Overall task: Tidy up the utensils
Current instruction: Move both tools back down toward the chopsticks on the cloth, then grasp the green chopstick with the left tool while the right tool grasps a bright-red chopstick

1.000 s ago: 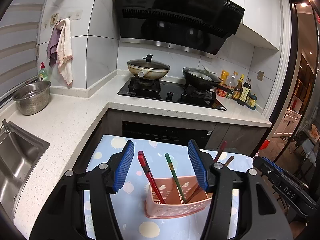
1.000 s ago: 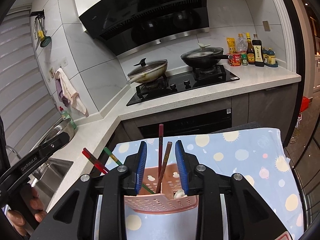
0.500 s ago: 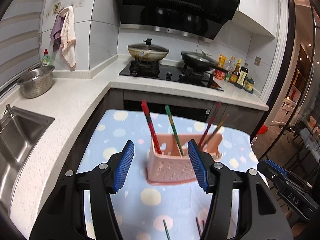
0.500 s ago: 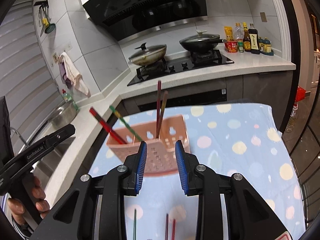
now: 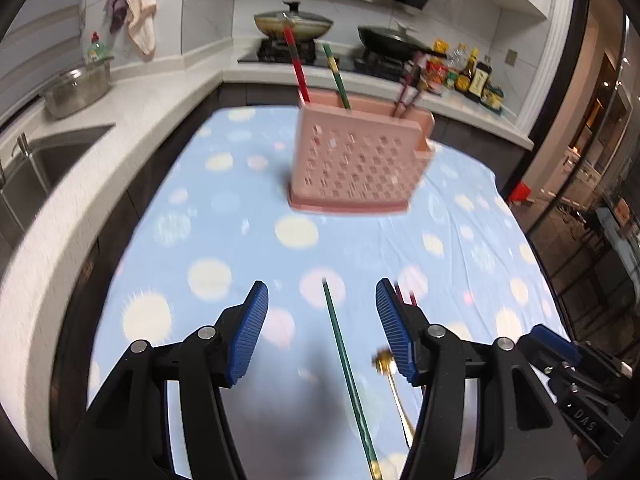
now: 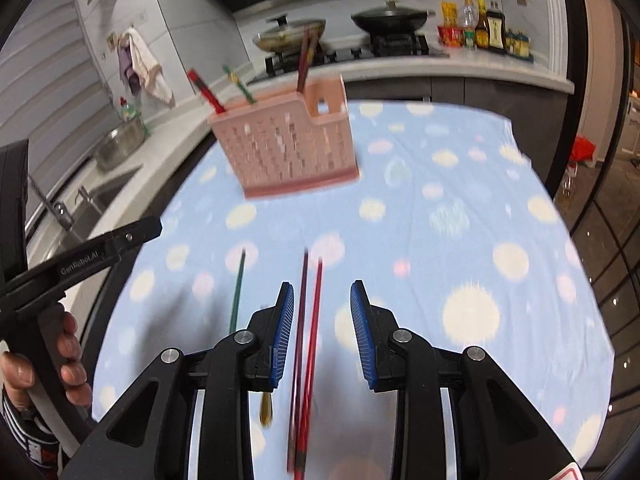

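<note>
Now that you've backed both tools away from the holder, loose chopsticks lie beneath them.
Left tool gapes over the green chopstick; right tool, empty, straddles the red pair; pink holder stands upper centre.

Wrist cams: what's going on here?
A person holds two claws over a dotted cloth. The pink caddy stands upright with four chopsticks in it. The left claw, open, hovers over a loose green chopstick; the right claw, open, hovers over a red pair. Neither grips anything. A gold spoon also lies loose.
</note>
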{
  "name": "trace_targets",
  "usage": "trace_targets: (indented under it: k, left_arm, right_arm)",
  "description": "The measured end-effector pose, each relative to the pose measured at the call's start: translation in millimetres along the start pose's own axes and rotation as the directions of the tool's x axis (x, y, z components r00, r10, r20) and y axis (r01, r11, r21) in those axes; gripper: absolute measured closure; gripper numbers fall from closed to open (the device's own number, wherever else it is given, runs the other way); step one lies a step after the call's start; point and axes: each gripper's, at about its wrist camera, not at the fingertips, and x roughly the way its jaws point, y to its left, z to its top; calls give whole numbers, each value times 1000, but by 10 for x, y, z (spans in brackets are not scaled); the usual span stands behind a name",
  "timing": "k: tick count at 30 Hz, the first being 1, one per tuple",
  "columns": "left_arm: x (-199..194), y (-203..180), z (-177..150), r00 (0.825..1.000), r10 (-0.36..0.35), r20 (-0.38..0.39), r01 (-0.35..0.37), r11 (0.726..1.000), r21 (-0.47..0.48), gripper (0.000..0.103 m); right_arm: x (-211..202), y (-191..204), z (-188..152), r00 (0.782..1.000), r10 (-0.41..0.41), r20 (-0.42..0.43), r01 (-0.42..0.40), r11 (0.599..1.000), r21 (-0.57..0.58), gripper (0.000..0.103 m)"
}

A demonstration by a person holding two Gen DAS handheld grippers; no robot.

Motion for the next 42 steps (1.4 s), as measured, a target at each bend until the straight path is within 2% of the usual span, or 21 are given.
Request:
trace_targets:
  k: [4, 8, 16, 27, 33, 42]
  left_arm:
    - [14, -97, -392, 998, -2, -61, 3, 1000, 17, 50]
    - [41, -152, -715, 993, -7, -118, 9, 1000, 20, 50]
    - [63, -208, -1146, 981, 1, -196, 8, 999, 45, 50]
    - [90, -284, -1269, 973, 2, -231, 17, 997, 82, 50]
    - [164, -303, -1316, 968, 5, -252, 19, 996, 90, 50]
    - [185, -331, -1329, 971, 16, -238, 11, 994, 113, 50]
  right_arm:
    - [22, -20, -393, 998, -26, -60, 24, 999, -24, 74]
    - [42, -7, -683, 993, -18, -121, 14, 999, -34, 74]
    - [112, 107, -990, 976, 1, -216, -17, 997, -72, 74]
    - [178, 80, -1061, 961, 7, -277, -24, 998, -57, 74]
    - [197, 26, -1058, 962, -2, -271, -9, 999, -41, 74]
    - [257, -1, -992, 969, -21, -247, 14, 999, -32, 75]
